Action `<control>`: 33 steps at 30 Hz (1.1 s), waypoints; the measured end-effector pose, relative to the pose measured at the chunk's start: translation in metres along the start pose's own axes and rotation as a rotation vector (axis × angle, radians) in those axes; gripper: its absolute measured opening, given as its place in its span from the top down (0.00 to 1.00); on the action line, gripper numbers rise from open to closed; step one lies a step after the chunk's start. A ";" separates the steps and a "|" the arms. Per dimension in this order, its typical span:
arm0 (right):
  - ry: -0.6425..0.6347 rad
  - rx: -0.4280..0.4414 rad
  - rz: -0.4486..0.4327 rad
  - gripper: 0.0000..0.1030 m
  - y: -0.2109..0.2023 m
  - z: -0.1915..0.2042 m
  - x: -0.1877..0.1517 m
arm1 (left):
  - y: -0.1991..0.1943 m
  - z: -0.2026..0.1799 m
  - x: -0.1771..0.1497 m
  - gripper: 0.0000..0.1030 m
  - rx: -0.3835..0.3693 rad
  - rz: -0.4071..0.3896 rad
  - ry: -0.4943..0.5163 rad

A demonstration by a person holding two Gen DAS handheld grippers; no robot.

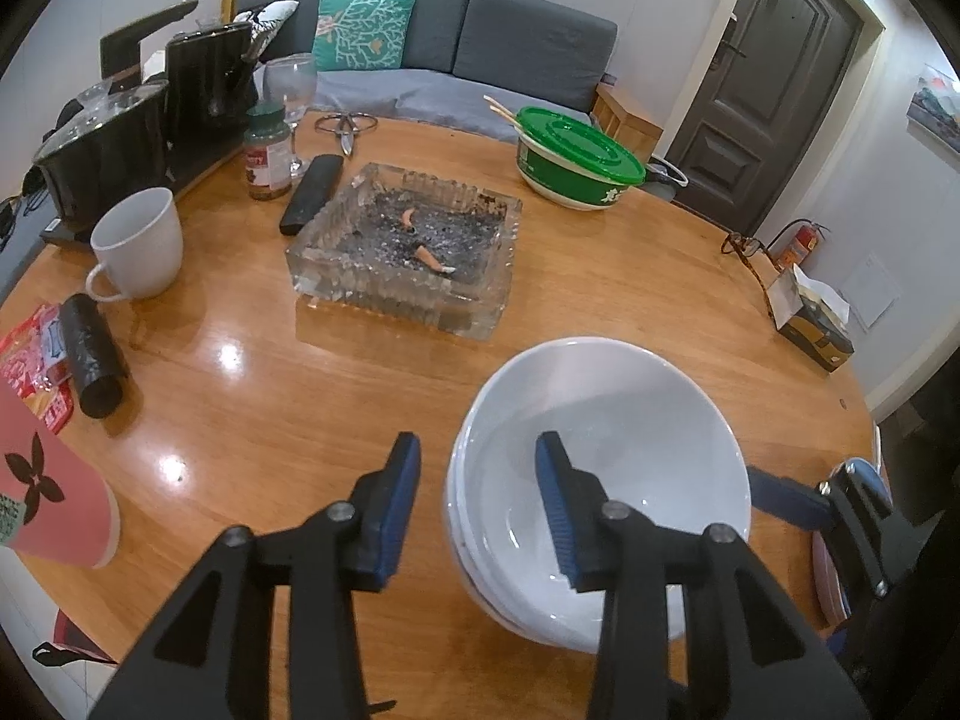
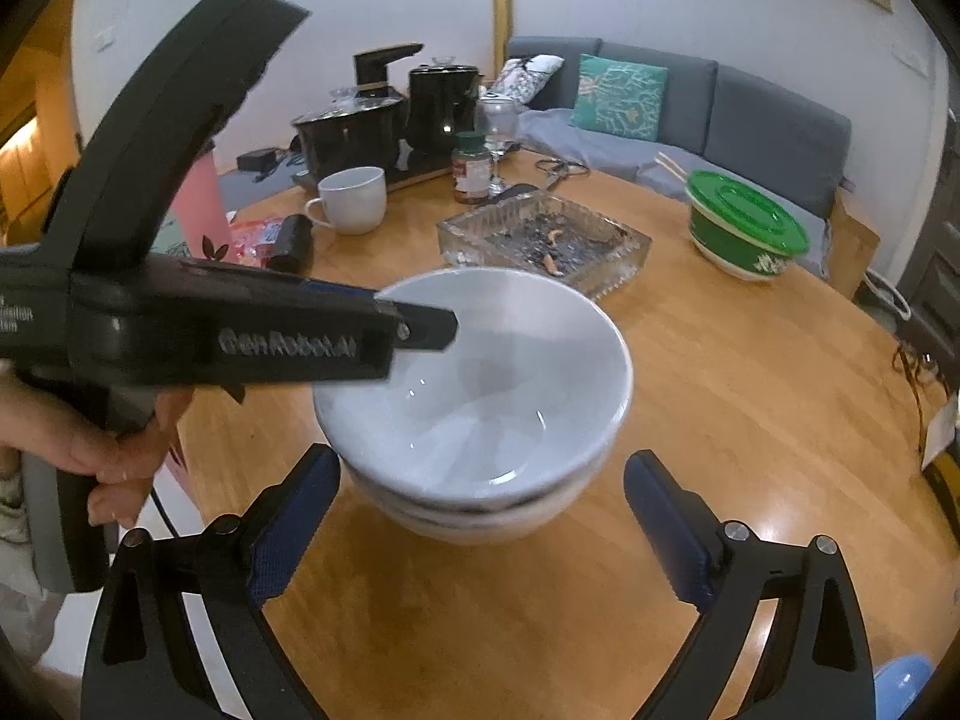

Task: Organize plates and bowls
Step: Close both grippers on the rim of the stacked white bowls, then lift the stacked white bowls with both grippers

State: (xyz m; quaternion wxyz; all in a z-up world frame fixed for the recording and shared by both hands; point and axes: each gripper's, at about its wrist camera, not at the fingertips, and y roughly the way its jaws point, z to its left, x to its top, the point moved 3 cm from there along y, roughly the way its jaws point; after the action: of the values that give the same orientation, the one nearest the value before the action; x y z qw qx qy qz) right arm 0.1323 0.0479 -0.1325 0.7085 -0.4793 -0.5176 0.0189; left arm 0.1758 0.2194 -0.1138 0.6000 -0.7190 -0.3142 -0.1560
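Bowls [image 1: 606, 462] stacked between spread tools [image 1: 477, 504]

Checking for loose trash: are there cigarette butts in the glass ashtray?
Yes, two butts lie among the ash inside the glass ashtray.

Legible lettering: "GenRobot.AI", embossed in grey on the black body of the left gripper [image 2: 288, 348], left of centre in the right wrist view; further small white print at the far left edge of that body, too cut off to read. "Love", dark script on the white wall [image 2: 420, 0], top left of the same view, with a smaller line beneath it too fine to make out. White character on the side of the green-lidded bowl [image 1: 609, 197], upper right of the left wrist view, not readable. Red label on the green-capped jar [image 1: 267, 150], upper left, blurred. Red snack packets [image 1: 33, 360], left edge, print illegible.
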 end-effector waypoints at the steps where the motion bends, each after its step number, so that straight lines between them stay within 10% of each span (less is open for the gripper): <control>1: 0.007 -0.013 -0.018 0.07 -0.002 0.000 -0.003 | 0.000 0.001 0.000 0.64 0.000 0.001 0.002; 8: 0.056 -0.089 -0.172 0.06 -0.019 0.005 -0.024 | 0.017 -0.006 0.001 0.64 0.012 0.043 0.037; 33: 0.038 0.131 -0.023 0.07 0.043 -0.005 -0.018 | 0.044 -0.012 0.005 0.63 0.010 0.105 0.099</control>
State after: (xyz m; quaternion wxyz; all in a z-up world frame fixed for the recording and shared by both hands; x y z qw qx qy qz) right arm 0.1475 0.0584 -0.1754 0.7482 -0.4263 -0.5071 0.0353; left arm 0.2093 0.2054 -0.1415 0.6258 -0.7229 -0.2467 -0.1580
